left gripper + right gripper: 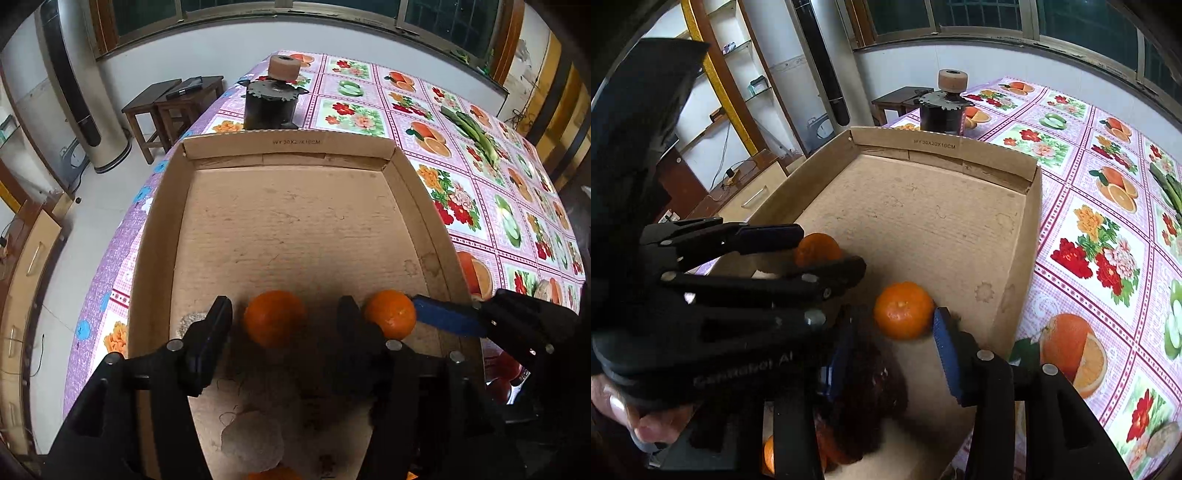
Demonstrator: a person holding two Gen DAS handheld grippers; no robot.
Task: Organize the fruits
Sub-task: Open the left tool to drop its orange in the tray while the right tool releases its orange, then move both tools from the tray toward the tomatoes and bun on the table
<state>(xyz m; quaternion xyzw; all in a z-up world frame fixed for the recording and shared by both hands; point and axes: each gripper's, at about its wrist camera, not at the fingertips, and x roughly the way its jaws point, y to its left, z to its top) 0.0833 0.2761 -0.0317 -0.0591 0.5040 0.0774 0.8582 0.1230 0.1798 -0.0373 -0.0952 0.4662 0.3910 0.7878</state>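
Note:
A shallow cardboard box (295,155) (1027,236) lies on the flowered tablecloth. Two oranges rest on its floor near the front. In the left wrist view, one orange (274,318) lies between the fingers of my left gripper (286,332), which is open around it without squeezing. The second orange (390,314) (904,310) sits between the blue pads of my right gripper (895,354), which is also open; its right pad (947,354) touches the fruit's side. The first orange also shows in the right wrist view (817,249), behind the left gripper. A dark reddish fruit (871,391) lies under the right gripper.
A dark metal cylinder with a wooden roller on top (271,99) (945,107) stands behind the box. Green vegetables (471,133) lie on the table to the right. Another orange (769,456) sits at the box's front edge. Wooden stools (166,107) stand beside the table.

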